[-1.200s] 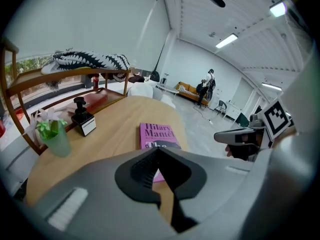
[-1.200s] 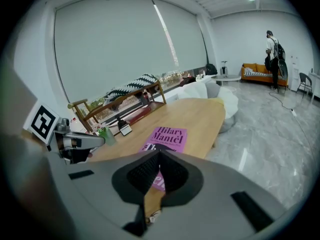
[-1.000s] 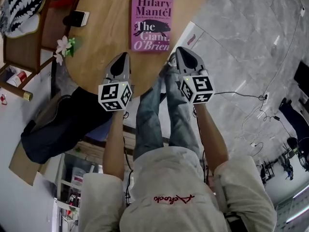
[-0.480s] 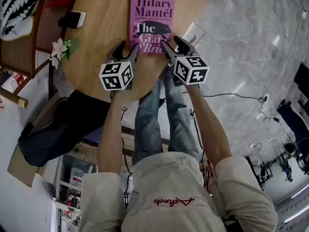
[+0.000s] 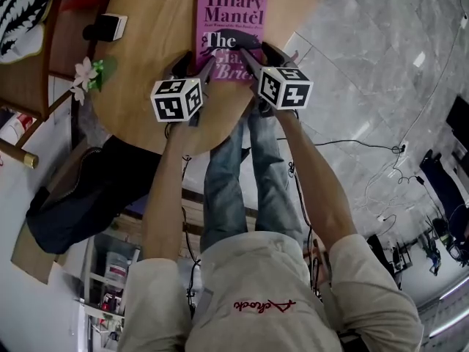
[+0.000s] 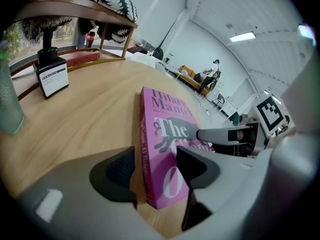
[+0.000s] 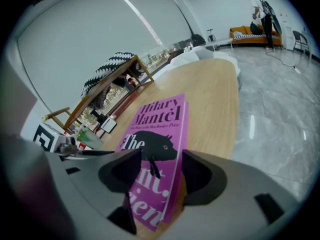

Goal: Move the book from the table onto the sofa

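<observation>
While your left tongs [image 5: 193, 61] and right tongs [image 5: 256, 50] have just been opening, each stands wide astride a near corner of the book [image 5: 231, 20], pads not pressing. Book lies flat on the counter [image 5: 150, 72], close to its right edge, with bare wood open to its left.

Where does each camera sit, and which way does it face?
Head view: on the head, steeply down at the book on the table; forearms and legs show.
Left gripper view: on the left hand-held gripper, along its own jaws, over the book's spine corner.
Right gripper view: on the right hand-held gripper, along its own jaws, over the opposite corner.
All share the book; both jaw pairs have just been opening, a corner between each.
</observation>
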`<state>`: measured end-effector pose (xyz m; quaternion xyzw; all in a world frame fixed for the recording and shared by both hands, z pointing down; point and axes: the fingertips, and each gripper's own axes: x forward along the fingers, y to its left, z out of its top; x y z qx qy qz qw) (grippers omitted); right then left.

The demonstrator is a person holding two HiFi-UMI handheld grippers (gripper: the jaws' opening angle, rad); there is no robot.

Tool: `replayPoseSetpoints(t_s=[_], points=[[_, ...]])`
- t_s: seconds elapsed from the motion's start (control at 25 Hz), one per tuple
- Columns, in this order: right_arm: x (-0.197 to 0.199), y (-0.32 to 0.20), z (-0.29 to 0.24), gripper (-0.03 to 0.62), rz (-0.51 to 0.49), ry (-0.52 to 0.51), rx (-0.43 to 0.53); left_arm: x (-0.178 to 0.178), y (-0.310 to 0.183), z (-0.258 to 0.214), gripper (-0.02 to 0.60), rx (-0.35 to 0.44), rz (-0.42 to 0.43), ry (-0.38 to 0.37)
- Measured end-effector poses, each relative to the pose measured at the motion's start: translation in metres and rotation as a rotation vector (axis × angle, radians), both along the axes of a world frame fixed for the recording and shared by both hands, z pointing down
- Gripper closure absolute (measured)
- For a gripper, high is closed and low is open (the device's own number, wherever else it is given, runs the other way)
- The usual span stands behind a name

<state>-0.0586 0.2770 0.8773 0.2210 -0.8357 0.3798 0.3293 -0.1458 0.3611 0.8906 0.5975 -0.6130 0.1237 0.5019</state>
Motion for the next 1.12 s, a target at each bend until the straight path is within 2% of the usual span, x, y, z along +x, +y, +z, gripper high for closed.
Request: replayPoseSetpoints(t_s=[0.4, 0.72, 0.92, 1.12], points=[[-0.003, 0.005, 0.009, 0.368, -0.009, -0.009, -0.015, 0.005, -0.010, 0.003, 0.336, 0.022, -0.002, 0.069], [-0.002, 0.007, 0.004, 0.368, -0.006, -0.001, -0.002, 0.005, -0.007, -0.003, 0.341, 0.032, -0.025, 0.044], [-0.003, 0.002, -0.020, 0.368, -0.019, -0.017, 0.064, 0.006, -0.012, -0.023, 0.341, 0.077, -0.044, 0.022], [-0.003, -0.013, -0.065, 0.368, -0.024, -0.053, 0.139, 0.006, -0.027, -0.066, 0.341, 0.141, -0.043, -0.027]])
